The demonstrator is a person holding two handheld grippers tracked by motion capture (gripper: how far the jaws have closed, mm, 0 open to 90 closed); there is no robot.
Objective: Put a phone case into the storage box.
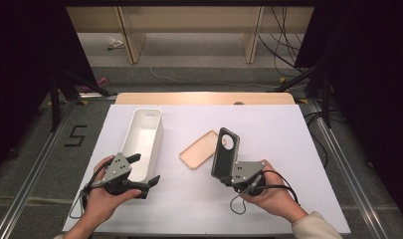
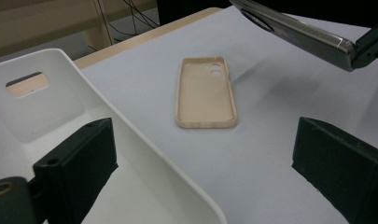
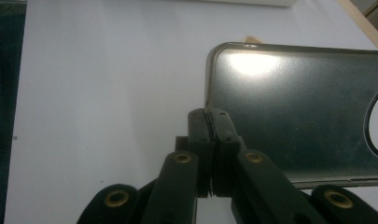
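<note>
High view: a white-covered table (image 1: 288,149) carries, largest first, a long white plastic bin (image 1: 143,142) with a handle slot in its far end, standing left of centre. Beside it lies a beige phone case (image 1: 200,149), flat on the cover with its hollow side up, well clear of the bin. A dark grey phone case (image 1: 225,154) with a round camera cutout is raised off the table at a tilt, just right of the beige one. The right gripper (image 1: 232,175) has its jaws clamped tight on the thin edge of the dark case near one corner, as the right gripper view shows plainly. The left gripper (image 1: 147,172) rests with jaws spread wide and empty, astride the near end wall of the bin, one jaw inside and one outside. Both cases look light, thin and slightly flexible, probably soft plastic or silicone, though the material is hard to judge from here. The glossy dark shell may slip or pivot in so narrow a pinch. A rim wall offers the surest hold on either case.
</note>
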